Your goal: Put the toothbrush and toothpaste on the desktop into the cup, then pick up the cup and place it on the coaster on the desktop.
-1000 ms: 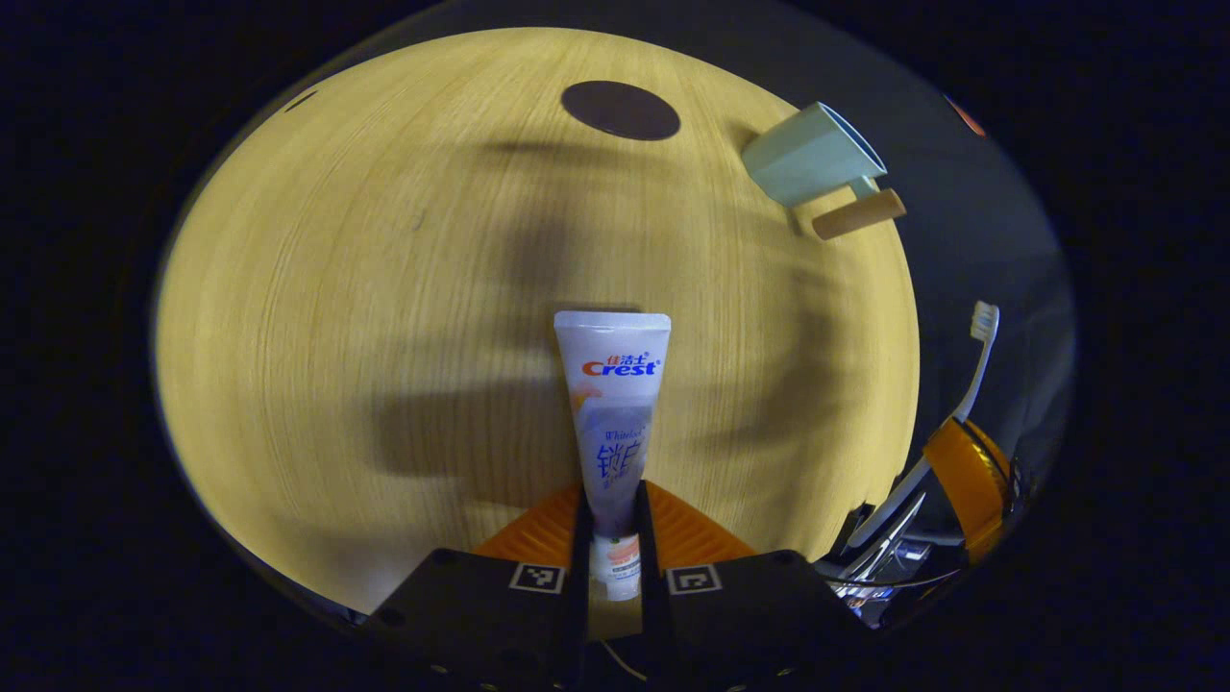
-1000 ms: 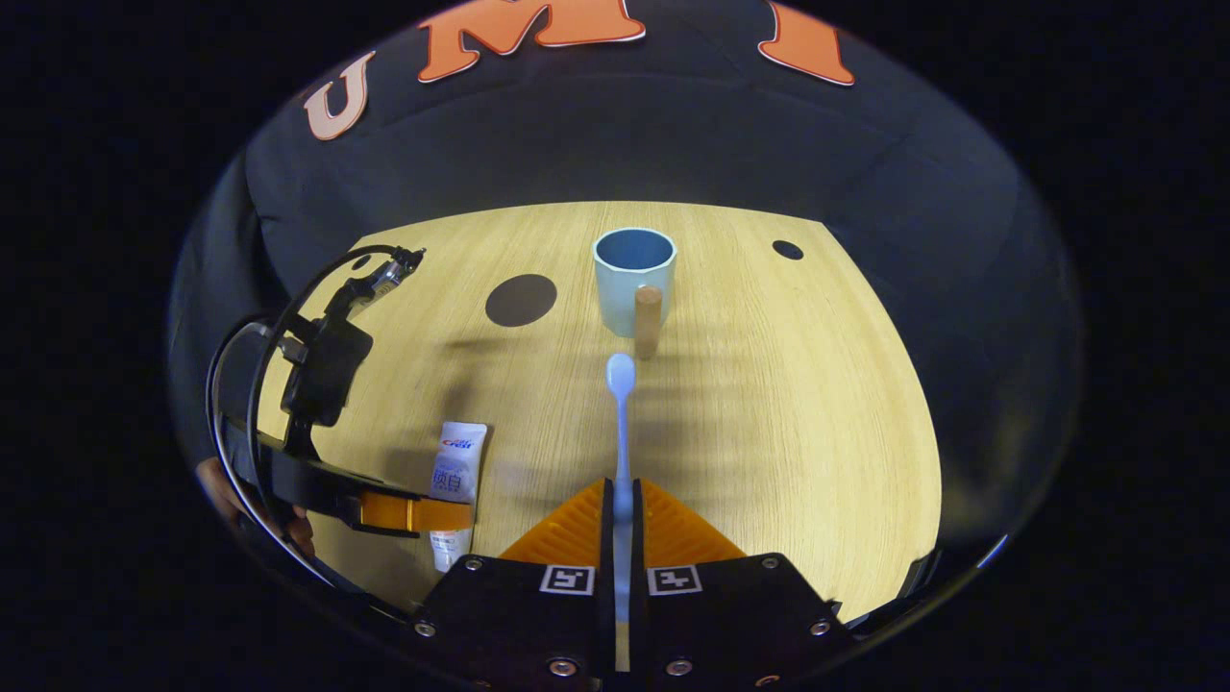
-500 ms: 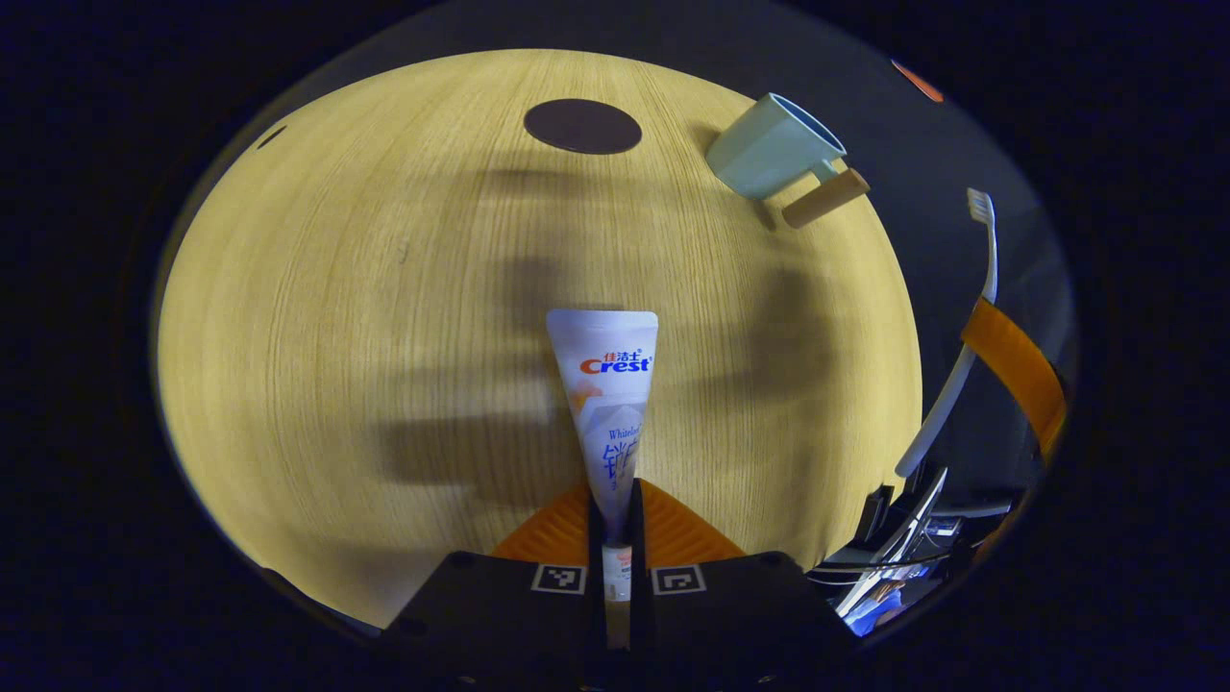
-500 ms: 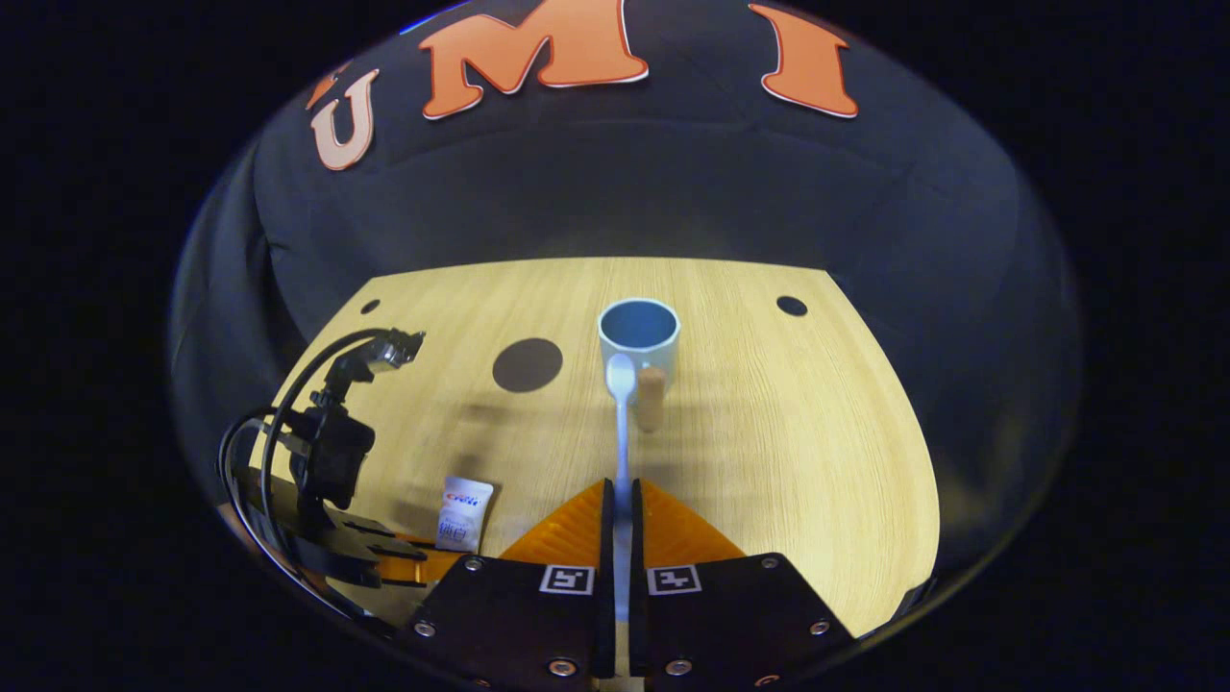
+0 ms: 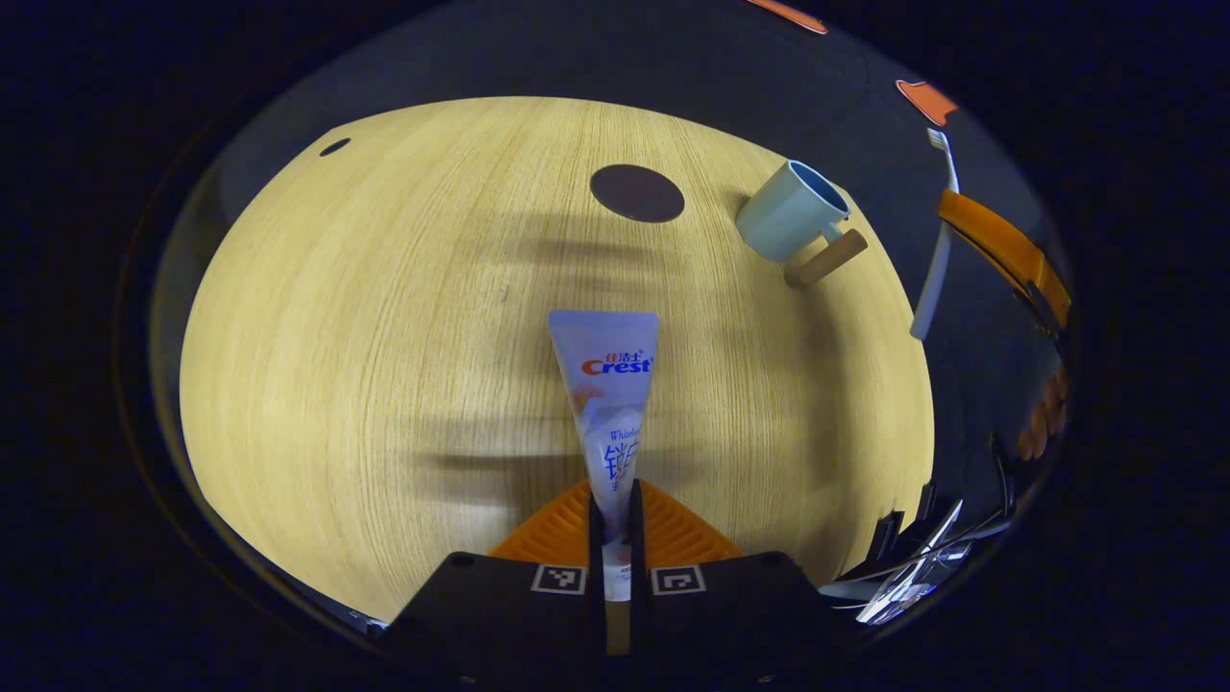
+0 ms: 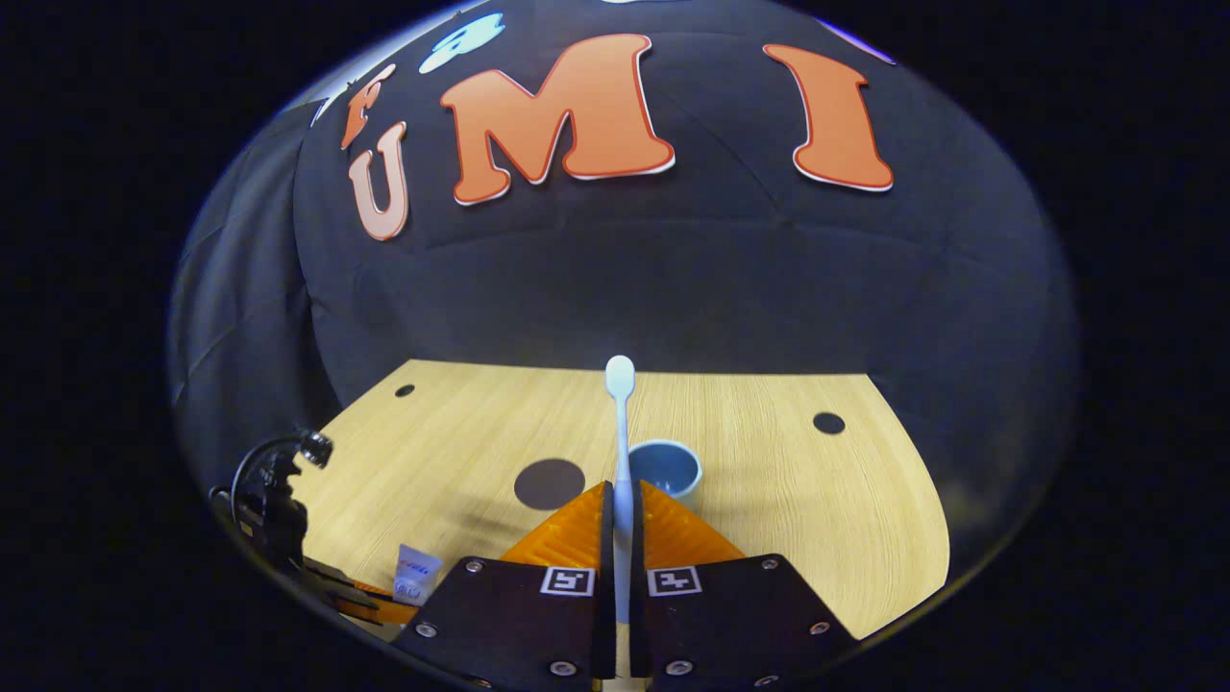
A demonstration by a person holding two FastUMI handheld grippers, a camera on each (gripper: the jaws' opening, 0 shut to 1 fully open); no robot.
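1. Overall, one wooden desktop with fine straight grain is seen, pale yellow and smooth, backed by black cloth.
2. One toothpaste tube is counted: a soft flattened plastic tube, white with printed lettering, wide and flat at its far end and narrowing toward its cap. It is clenched near its cap end between both fingers of the left gripper, whose ribbed fingers are closed against it, and it points forward over the desktop.
3. One toothbrush is counted: a slim pale plastic stick with a rounded head. It is pinched by its handle between both fingers of the right gripper and stands upright, its head seen against the cloth above the far desk edge.
4. One cup is counted: a smooth pale blue-green mug with a cylindrical wood-coloured handle. It stands on the desktop; in the right gripper view its open mouth is seen just beyond the fingers, below the raised toothbrush.
5. One coaster is counted: a flat dark round disc lying on the desktop near the cup, apart from it.
6. Two small dark round holes are seen near the desk's far corners.
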